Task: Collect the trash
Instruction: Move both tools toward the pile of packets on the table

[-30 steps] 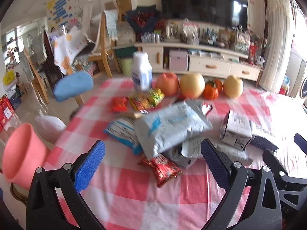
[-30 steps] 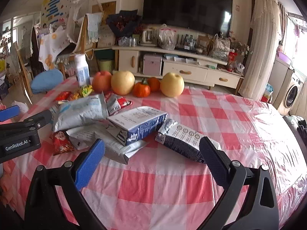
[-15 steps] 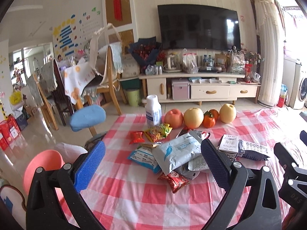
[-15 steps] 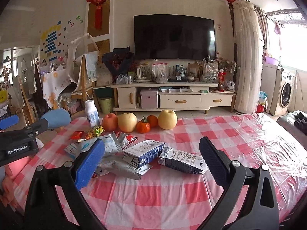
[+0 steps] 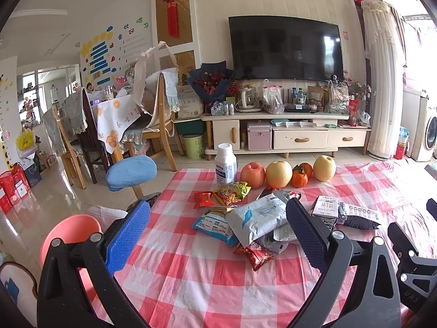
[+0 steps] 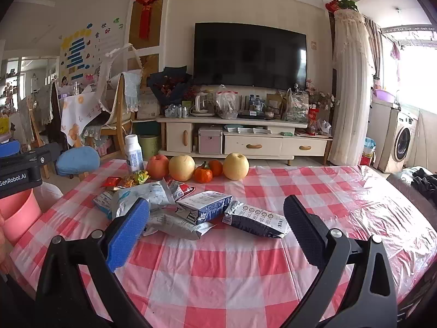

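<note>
A heap of trash lies on the red-checked table [image 5: 196,278]: a grey-white pouch [image 5: 254,218], a blue-white packet [image 5: 213,224], a red wrapper [image 5: 254,254], a small red packet [image 5: 203,199], a yellow-green snack bag [image 5: 230,192], a milk carton [image 6: 204,209] and a dark pouch [image 6: 256,222]. A pink bin [image 5: 68,235] stands left of the table. My left gripper [image 5: 215,237] is open and empty, held back above the near edge. My right gripper [image 6: 215,235] is open and empty, also short of the heap.
A white bottle [image 5: 225,168], an apple [image 5: 252,175], two pears [image 5: 278,173] and small oranges [image 5: 299,179] stand in a row behind the trash. A blue stool [image 5: 131,172] and chairs are at left. A TV cabinet [image 5: 286,136] is beyond.
Both grippers have pulled back and tilted up from the heap, so the table looks smaller and farther. Both stay open and empty. Nothing on the table has moved.
</note>
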The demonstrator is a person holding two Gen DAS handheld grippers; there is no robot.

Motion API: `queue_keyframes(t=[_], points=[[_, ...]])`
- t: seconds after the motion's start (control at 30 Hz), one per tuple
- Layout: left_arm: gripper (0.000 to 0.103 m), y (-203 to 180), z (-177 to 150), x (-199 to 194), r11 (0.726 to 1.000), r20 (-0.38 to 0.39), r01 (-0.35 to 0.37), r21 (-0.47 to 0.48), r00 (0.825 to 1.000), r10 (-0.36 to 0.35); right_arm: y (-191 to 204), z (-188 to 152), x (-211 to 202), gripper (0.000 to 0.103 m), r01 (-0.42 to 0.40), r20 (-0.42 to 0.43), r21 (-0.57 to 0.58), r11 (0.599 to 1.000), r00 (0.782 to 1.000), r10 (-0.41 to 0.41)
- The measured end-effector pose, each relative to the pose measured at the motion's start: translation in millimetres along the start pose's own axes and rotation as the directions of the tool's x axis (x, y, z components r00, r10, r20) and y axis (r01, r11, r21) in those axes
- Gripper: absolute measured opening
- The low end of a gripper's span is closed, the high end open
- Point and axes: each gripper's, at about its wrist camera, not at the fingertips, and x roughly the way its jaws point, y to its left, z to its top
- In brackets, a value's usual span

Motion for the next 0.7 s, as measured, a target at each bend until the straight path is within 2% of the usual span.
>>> queue_keyframes(t=[0.47, 0.6, 0.7], points=[[0.098, 2, -3, 2, 1.000, -0.004, -0.017, 0.010, 1.000, 0.017, 4, -4, 2, 0.099, -0.014, -0.005, -0.036, 0.999, 1.000, 0.014], [0.098, 3, -7, 7, 1.000, -0.024, -0.016, 0.019, 1.000, 0.017, -5, -8, 9, 0.099, -0.023, -0.030, -0.024, 0.999, 0.999, 0.022], [0.098, 2, -9, 13, 1.000, -0.048, 0.009, 0.020, 0.999, -0.008, -22, -13, 20, 0.099, -0.041, -0.087, 0.026, 0.999, 0.995, 0.043]])
